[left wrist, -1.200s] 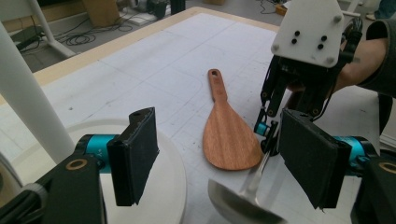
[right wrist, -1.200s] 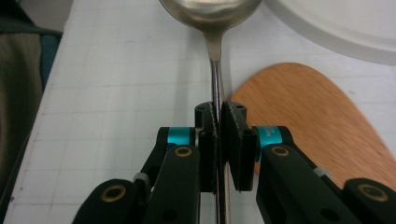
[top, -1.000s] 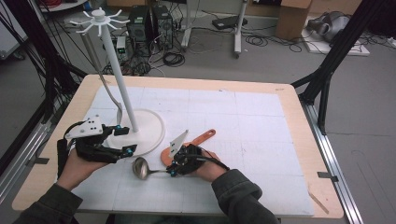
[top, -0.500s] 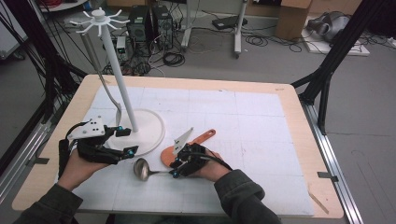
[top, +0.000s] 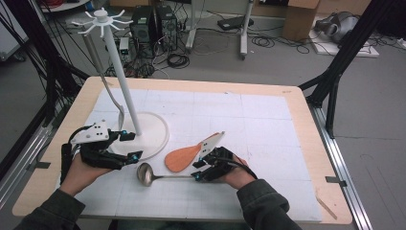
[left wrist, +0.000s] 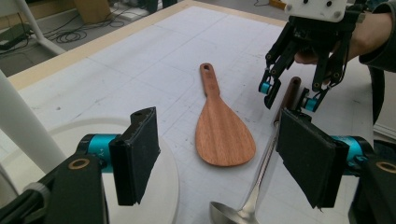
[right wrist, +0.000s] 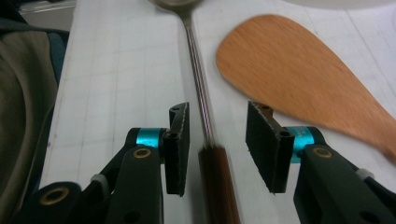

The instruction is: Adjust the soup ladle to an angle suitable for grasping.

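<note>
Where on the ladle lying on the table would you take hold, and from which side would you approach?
Probably at the dark handle end of the ladle, coming down from above with the jaws either side of the shaft. It lies flat, bowl toward the stand base, and the shaft is thin and straight. The right gripper stands there, its jaws just opened, handle between them untouched. The wooden spatula crowds the far side.

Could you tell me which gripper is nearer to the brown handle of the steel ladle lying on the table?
Right. The right gripper straddles the steel ladle's brown handle, jaws just opened and not pressing it. The left gripper rests by the white stand base, beyond the ladle's bowl.
</note>
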Motion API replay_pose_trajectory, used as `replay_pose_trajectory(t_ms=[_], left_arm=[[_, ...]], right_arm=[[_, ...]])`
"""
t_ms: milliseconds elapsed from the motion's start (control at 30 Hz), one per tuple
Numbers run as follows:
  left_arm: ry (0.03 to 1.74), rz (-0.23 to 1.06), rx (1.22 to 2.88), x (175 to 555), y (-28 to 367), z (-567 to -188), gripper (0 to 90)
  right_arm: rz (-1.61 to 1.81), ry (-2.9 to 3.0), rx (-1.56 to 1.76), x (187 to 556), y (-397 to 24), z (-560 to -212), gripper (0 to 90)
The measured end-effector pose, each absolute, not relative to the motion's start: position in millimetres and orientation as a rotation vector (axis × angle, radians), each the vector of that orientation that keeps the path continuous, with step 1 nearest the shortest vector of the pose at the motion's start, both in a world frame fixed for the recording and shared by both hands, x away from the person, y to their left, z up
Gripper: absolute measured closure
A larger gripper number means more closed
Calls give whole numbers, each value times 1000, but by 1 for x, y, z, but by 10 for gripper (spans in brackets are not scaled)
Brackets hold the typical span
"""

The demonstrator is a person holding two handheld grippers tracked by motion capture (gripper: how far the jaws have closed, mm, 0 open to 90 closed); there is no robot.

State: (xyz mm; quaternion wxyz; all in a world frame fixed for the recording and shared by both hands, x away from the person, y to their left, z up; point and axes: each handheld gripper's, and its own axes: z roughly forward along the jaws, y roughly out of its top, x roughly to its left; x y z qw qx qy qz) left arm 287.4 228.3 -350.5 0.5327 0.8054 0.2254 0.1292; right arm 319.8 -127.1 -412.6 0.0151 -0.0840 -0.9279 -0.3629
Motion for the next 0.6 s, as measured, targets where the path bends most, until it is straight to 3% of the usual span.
replay_pose_trajectory(t_ms=[600], left_arm=[[528,287,1934,288,223,-352,304]], right_arm=[[-1038,-2925,-307,317,-180,-429,643]])
